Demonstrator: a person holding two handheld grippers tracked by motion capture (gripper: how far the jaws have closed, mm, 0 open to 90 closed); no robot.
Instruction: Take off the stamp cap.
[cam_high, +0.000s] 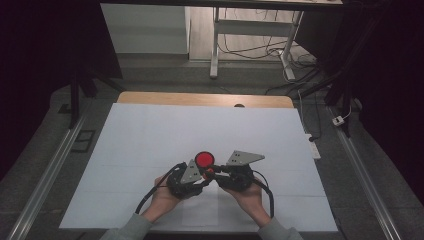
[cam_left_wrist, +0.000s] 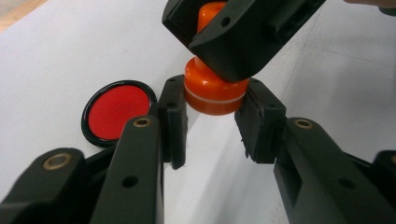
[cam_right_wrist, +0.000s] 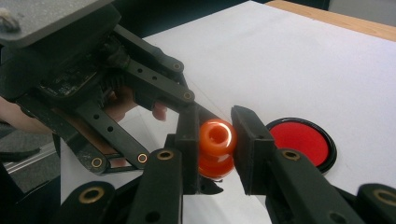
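An orange stamp-shaped piece (cam_left_wrist: 212, 95) with a knob top and a wider base ringed by a white line hangs just above the white sheet, between both grippers. My left gripper (cam_left_wrist: 212, 100) is shut on its wide base, a pad pressing each side. My right gripper (cam_right_wrist: 215, 135) is shut on the knob (cam_right_wrist: 217, 133) from the other side. In the high view the two grippers meet tip to tip at the orange piece (cam_high: 209, 172), near the front of the table. A round red disc with a black rim (cam_high: 204, 159) lies flat on the sheet just behind them.
A white sheet (cam_high: 150, 135) covers most of the table, with a strip of wooden tabletop (cam_high: 200, 98) bare at the far edge. Metal rails (cam_high: 50, 170) run along both sides. A desk frame and cables (cam_high: 250, 50) stand beyond the table.
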